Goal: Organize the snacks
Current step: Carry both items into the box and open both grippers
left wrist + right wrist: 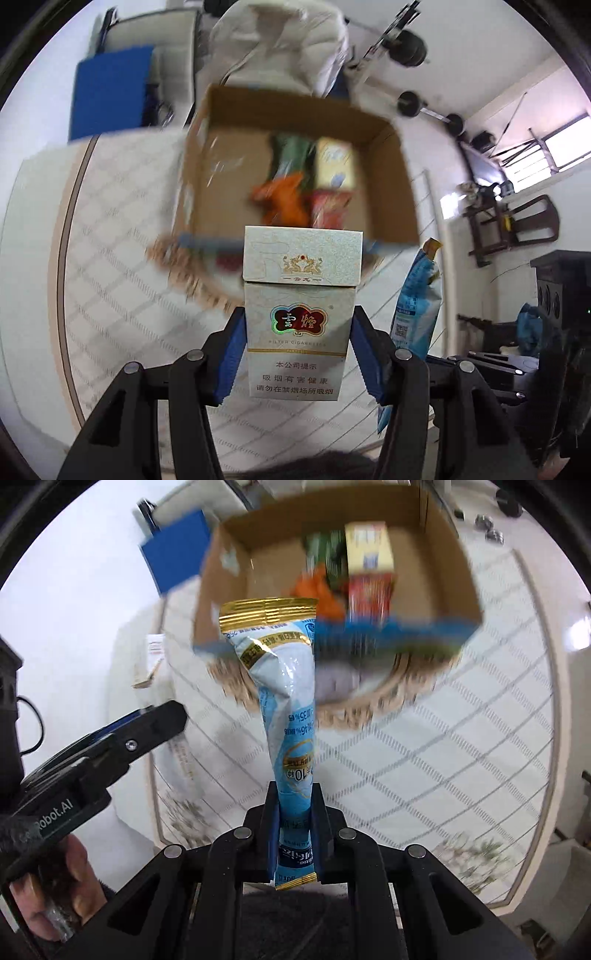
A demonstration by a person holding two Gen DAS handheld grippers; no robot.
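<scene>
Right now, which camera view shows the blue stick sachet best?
The right wrist view: the blue stick sachet stands full length in the right gripper, from gold crimped top to bottom seal, print readable. The left wrist view shows only its side edge, beside the cigarette pack held in the left gripper.

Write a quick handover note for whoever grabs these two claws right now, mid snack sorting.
Left claw: shut on the cigarette pack, held upright short of the cardboard box.
Right claw: shut on the blue sachet, also short of the box.
Done: a green packet, yellow box, orange packet and red packet lie in the box, blurred.
Left: drop both held items in; the box sits on the round table.
</scene>
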